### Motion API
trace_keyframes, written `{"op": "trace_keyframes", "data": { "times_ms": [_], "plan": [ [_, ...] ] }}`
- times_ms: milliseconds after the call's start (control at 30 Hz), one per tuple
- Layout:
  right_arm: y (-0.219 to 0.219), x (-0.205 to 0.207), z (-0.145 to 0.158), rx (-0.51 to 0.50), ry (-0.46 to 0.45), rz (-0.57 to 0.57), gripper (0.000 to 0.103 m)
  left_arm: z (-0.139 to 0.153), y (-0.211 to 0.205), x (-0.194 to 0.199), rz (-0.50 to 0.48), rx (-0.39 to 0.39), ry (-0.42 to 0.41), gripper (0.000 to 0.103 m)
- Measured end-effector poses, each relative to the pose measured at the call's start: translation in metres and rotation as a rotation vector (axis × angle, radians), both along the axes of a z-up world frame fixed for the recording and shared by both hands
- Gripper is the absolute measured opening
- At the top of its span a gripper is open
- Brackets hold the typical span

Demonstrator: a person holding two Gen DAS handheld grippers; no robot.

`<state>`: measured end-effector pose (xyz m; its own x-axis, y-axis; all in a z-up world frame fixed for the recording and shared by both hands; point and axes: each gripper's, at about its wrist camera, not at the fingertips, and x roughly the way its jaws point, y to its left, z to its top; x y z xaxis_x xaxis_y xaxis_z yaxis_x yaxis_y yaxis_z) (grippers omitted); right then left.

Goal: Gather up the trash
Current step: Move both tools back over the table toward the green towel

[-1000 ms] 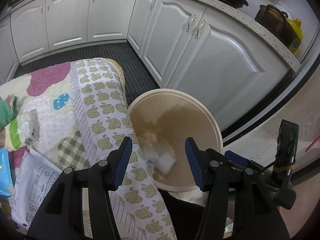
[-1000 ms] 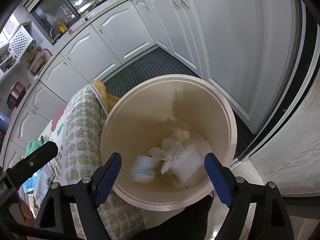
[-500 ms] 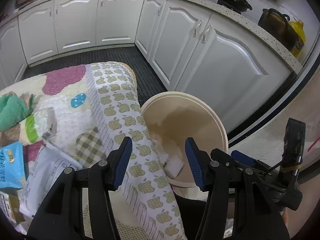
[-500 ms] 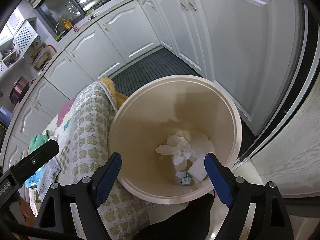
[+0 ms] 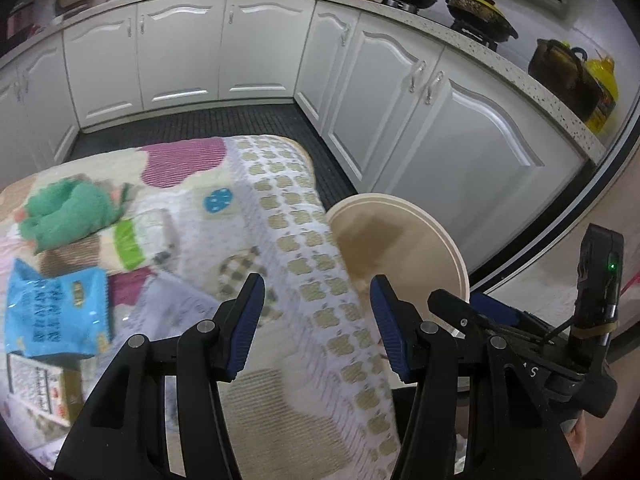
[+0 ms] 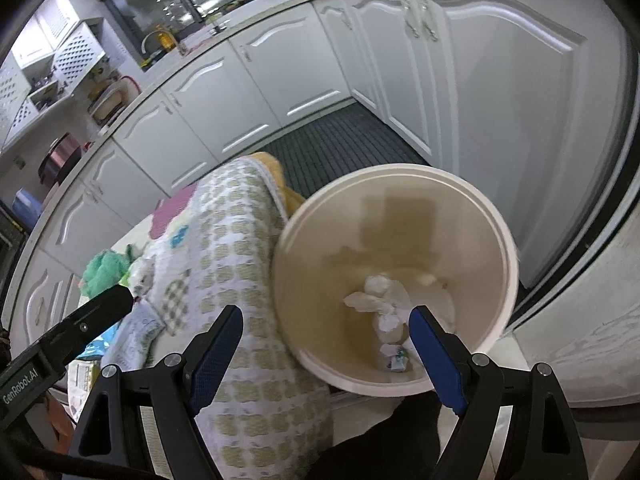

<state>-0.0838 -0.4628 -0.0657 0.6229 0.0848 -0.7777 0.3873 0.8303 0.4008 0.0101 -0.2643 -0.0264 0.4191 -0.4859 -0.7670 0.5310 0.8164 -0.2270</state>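
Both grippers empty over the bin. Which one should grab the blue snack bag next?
Left, probably. The left gripper faces the quilt, with the blue snack bag just off its left finger. The right gripper is open over the bin.

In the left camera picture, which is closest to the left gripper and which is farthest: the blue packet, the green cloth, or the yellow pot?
1. Blue packet, on the quilt just left of the left gripper.
2. Green cloth, farther back on the quilt, left.
3. Yellow pot, far off on the counter, upper right.

Beige bin [image 6: 496, 240]; apple-print quilt [image 5: 320, 280] (olive on white); blue packet [image 5: 56, 312].
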Motion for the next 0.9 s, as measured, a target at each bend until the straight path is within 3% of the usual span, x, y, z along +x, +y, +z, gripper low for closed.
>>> {"op": "trace_keyframes", "data": {
  "times_ms": [567, 900],
  "plan": [
    [0.091, 0.051, 0.028, -0.018, -0.046, 0.201, 0.083, 0.032, 0.125, 0.02, 0.162, 0.04, -0.069, 0.054],
    [0.134, 0.083, 0.034, -0.034, -0.051, 0.304, 0.083, 0.029, 0.208, 0.056, 0.303, 0.077, -0.078, 0.054]
  ]
}}
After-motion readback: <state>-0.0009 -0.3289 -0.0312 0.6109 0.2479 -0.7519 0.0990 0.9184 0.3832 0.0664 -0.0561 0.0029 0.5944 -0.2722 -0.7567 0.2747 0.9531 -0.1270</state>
